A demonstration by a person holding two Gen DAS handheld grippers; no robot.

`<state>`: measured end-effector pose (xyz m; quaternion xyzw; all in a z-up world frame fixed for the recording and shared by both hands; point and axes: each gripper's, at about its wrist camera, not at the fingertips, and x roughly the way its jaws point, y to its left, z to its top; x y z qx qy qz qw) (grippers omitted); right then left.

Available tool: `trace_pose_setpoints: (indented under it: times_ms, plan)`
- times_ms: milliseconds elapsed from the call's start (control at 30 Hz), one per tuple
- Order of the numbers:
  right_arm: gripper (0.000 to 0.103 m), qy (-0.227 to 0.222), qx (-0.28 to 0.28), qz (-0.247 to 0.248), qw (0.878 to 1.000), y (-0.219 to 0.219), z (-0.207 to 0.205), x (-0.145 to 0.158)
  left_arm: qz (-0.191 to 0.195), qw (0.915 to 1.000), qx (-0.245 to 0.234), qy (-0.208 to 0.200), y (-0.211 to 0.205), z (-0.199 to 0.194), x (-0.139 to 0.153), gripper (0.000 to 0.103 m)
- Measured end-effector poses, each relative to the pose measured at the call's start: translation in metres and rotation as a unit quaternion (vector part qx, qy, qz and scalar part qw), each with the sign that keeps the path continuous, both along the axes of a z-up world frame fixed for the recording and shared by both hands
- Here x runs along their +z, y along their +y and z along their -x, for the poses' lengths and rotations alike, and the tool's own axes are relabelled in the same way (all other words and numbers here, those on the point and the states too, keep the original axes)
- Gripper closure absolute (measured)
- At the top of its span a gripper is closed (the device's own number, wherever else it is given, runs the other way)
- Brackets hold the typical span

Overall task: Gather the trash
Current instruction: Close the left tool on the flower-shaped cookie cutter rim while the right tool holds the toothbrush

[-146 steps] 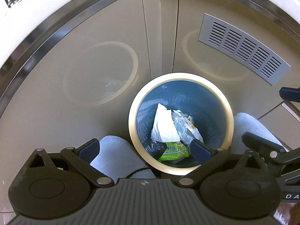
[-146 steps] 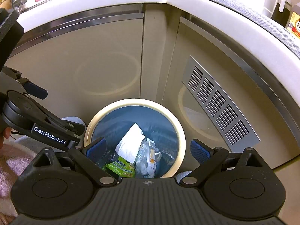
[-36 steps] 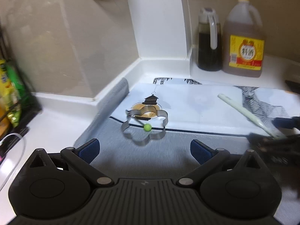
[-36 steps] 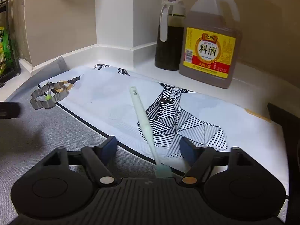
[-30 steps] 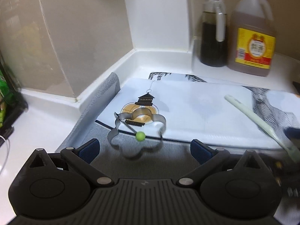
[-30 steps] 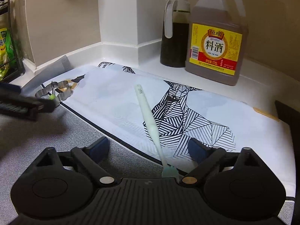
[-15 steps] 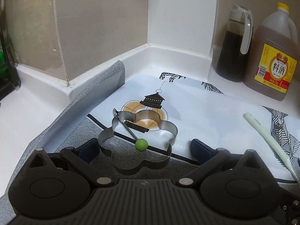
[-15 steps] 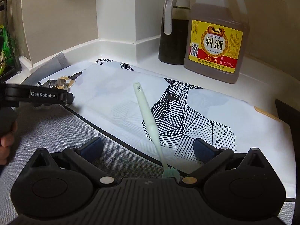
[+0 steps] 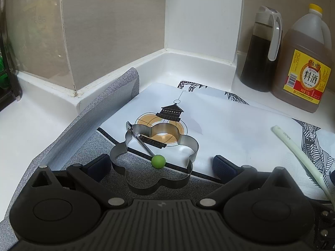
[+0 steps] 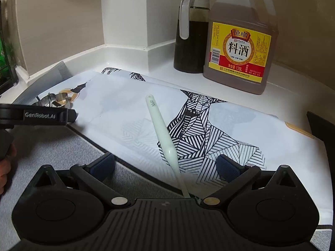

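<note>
A flower-shaped metal ring (image 9: 155, 163) with a green ball on its wire handle lies at the edge of the white printed mat (image 9: 230, 125). My left gripper (image 9: 162, 166) is open, one finger on each side of the ring, the pads apart from it. A pale green toothbrush (image 10: 161, 125) lies on the same mat, its bristle end running under my right gripper (image 10: 165, 166), which stands wide open around it. In the right wrist view the left gripper (image 10: 69, 115) shows at the left, in front of the ring (image 10: 60, 98). The toothbrush (image 9: 293, 146) also appears at the right of the left wrist view.
A dark sauce jug (image 10: 192, 31) and a big brown bottle with a yellow label (image 10: 240, 41) stand at the back by the wall corner. A grey cloth mat (image 9: 83, 125) lies under the printed one. A hand (image 10: 6, 167) shows at the left edge.
Both grippers left the bin on the floor for the counter. Over the last second the left gripper sank and closed in until the ring lay between its fingers. The right gripper's jaws widened slightly.
</note>
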<state>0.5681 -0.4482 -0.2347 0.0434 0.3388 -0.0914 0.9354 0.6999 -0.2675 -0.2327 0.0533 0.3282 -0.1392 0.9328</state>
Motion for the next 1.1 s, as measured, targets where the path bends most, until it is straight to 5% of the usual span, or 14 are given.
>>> trace_pose_setpoints:
  times_ms: [1100]
  plan:
    - [0.000,0.000,-0.010,0.000,1.000,0.0016,-0.0070,0.0004,0.000,1.0000,-0.001,0.000,0.0008,-0.0003,-0.0001,0.000]
